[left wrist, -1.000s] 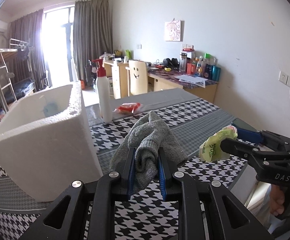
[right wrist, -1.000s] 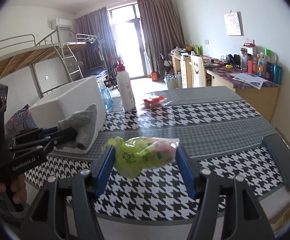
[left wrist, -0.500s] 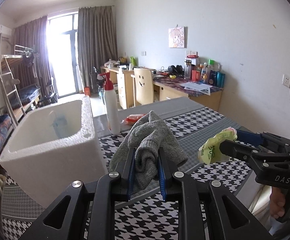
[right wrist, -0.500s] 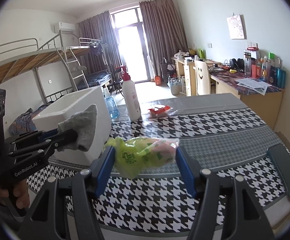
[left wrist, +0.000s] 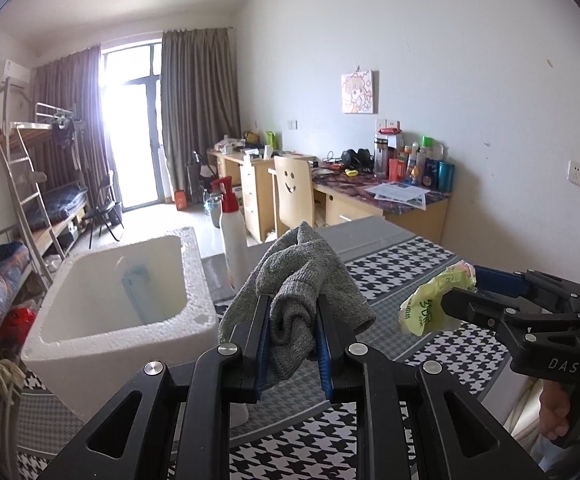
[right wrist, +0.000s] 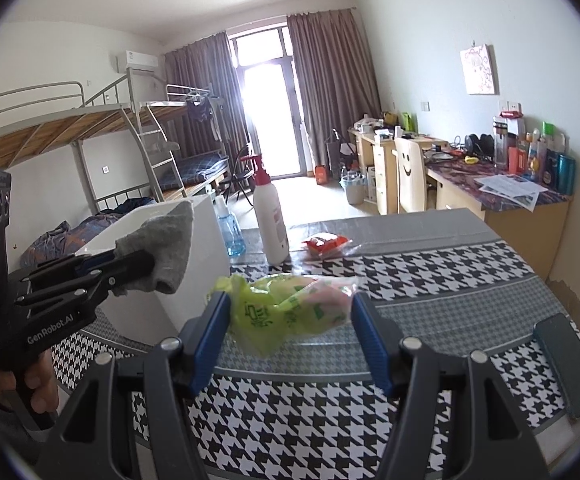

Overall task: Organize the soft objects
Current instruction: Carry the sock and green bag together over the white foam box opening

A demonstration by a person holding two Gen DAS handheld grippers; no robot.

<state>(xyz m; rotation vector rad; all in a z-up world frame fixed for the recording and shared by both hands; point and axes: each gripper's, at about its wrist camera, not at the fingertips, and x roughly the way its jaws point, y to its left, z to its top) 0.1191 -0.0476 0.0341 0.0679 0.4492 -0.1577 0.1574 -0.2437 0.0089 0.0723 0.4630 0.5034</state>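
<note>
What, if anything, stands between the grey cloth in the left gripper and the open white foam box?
Nothing visible does. The left gripper holds the grey cloth in the air beside the white foam box, whose open top is uncovered. The white bottle stands behind the box's far corner, off that path.

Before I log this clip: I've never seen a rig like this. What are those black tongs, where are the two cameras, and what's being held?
There is no robot here. A person holds a trigger-operated gripper in each hand, and each carries a wide-angle camera looking along its own two fingers.

The left view shows the left gripper shut on a grey cloth. The right gripper appears at its right edge.

The right view shows the right gripper holding a green bag between blue pads, with the left gripper and the cloth at its left.

Both items are lifted above a table with a houndstooth cover. On it stand a white foam box, open on top, a white bottle, a blue bottle, a red packet and a dark flat object.
</note>
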